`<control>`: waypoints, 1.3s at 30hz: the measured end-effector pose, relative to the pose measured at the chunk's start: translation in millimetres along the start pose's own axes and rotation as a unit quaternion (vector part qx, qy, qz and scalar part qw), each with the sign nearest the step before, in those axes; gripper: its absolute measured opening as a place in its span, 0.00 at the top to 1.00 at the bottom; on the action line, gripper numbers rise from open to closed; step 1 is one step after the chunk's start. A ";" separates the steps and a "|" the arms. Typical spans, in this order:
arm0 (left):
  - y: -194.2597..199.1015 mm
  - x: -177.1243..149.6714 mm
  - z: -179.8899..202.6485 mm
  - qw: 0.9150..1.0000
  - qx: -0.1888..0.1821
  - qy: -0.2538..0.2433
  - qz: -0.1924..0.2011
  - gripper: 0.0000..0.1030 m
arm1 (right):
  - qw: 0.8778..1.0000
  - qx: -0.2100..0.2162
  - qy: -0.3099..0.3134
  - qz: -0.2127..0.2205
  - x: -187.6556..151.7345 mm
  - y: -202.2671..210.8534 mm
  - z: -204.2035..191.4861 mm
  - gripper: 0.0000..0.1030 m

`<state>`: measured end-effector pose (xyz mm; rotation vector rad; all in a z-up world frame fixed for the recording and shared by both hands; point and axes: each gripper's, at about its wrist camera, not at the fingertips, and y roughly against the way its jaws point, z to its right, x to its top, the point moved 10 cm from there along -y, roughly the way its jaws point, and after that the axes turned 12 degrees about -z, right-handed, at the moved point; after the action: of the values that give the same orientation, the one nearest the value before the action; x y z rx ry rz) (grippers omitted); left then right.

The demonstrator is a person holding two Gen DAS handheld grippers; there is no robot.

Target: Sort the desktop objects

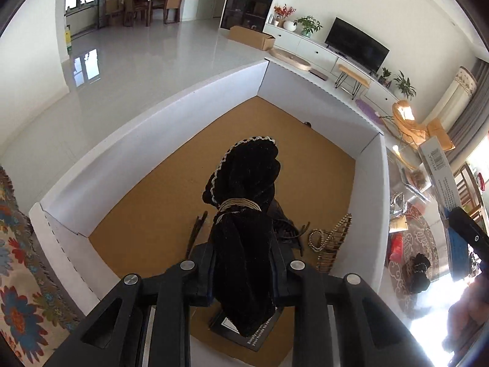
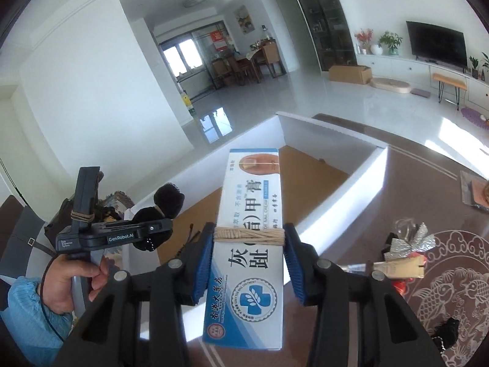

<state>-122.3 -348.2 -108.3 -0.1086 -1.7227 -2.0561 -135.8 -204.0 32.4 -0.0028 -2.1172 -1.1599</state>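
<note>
velvet pouch, cardboard box

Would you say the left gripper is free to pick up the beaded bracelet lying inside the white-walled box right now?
Probably not yet: the left gripper is shut on a black velvet pouch, so its jaws are occupied. The beaded bracelet lies uncovered on the cork floor of the white-walled box.
</note>
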 end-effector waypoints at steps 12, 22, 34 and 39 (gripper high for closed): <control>-15.1 -11.2 -19.0 0.998 0.061 0.013 0.009 0.26 | 0.998 0.056 -0.022 -0.034 5.8 -114.7 -57.9 0.26; 39.5 -53.3 122.2 0.995 -0.074 -0.055 0.049 0.24 | 0.998 -0.024 -0.032 0.054 -46.1 8.6 38.2 0.16; -72.3 -167.8 300.4 0.980 -0.076 -0.171 -0.067 0.07 | 0.934 -0.316 -0.166 -0.005 -283.5 161.2 240.3 0.12; -96.2 -189.8 312.6 0.969 -0.021 -0.240 -0.063 0.07 | 0.931 -0.317 -0.179 -0.033 -327.3 152.3 245.4 0.12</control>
<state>-59.9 14.9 -193.8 -0.5667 -2.0026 -2.2944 14.6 171.8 -131.1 -0.4742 -1.9449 -1.9598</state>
